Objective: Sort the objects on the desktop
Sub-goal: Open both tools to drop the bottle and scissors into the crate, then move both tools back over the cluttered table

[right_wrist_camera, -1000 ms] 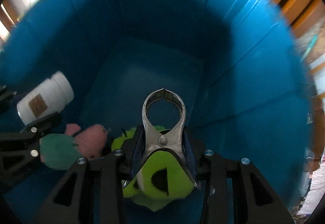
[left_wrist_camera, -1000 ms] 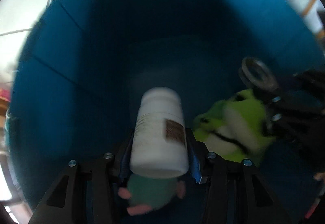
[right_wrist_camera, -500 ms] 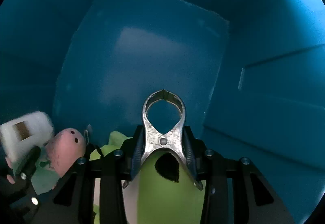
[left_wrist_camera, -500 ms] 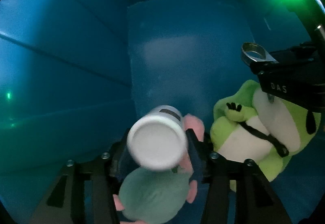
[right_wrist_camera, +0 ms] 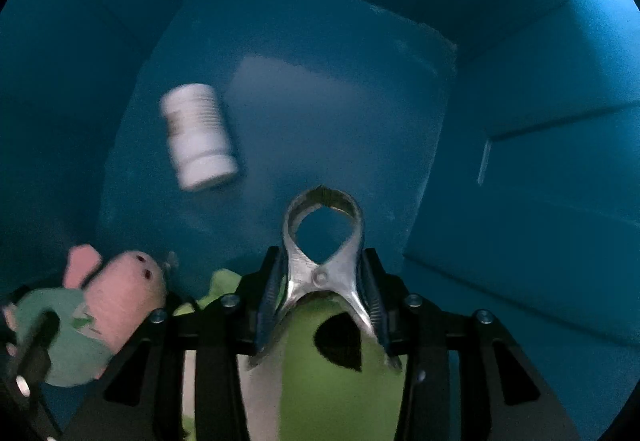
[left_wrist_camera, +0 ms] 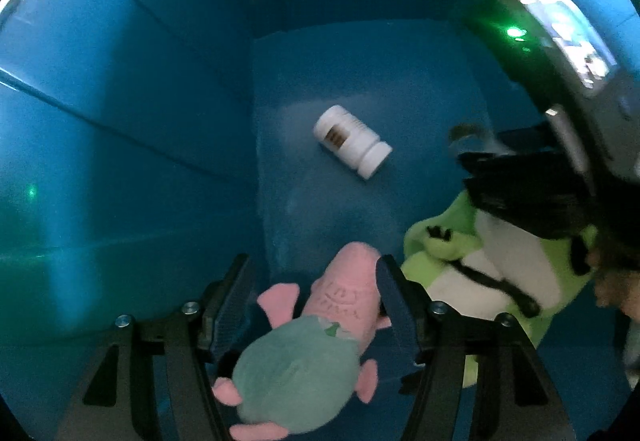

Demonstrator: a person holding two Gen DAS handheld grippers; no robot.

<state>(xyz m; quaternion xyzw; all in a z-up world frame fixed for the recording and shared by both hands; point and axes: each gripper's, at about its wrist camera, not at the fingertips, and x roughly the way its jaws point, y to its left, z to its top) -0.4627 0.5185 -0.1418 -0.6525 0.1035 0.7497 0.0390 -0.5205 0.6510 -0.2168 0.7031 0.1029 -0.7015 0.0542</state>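
- While the left tongs point(left_wrist_camera: 314, 277) point down into the blue bin point(left_wrist_camera: 132, 89), left wrist view shows their jaws opening, pads apart, nothing pressed.
- White bottle point(left_wrist_camera: 352, 140) lies on its side on the bin floor, well ahead of the left tongs, cap toward lower right.
- Pink-and-teal plush point(left_wrist_camera: 320, 337) lies between the left fingers point(left_wrist_camera: 230, 305); snout sits close to the right pad, contact unclear.
- Green frog plush point(left_wrist_camera: 476, 273) lies just right of it, partly under the black frame of the right tongs point(left_wrist_camera: 520, 193).
- Metal clip point(left_wrist_camera: 466, 133) shows only as a blur at that frame's tip.
- Right wrist view: right tongs point(right_wrist_camera: 322, 281) point down into the bin point(right_wrist_camera: 520, 161), jaws opening.
- Metal clip point(right_wrist_camera: 322, 257) sits between the pads, ring end forward. Handles spread toward the camera; pads look to flank it with a thin gap, so not clamped.
- Frog plush point(right_wrist_camera: 320, 381) lies directly below the clip, filling the lower centre.
- Bottle point(right_wrist_camera: 198, 135) lies on the floor at upper left, blurred, clear of both tongs.
- Pink-and-teal plush point(right_wrist_camera: 92, 313) sits at lower left, beside the frog.
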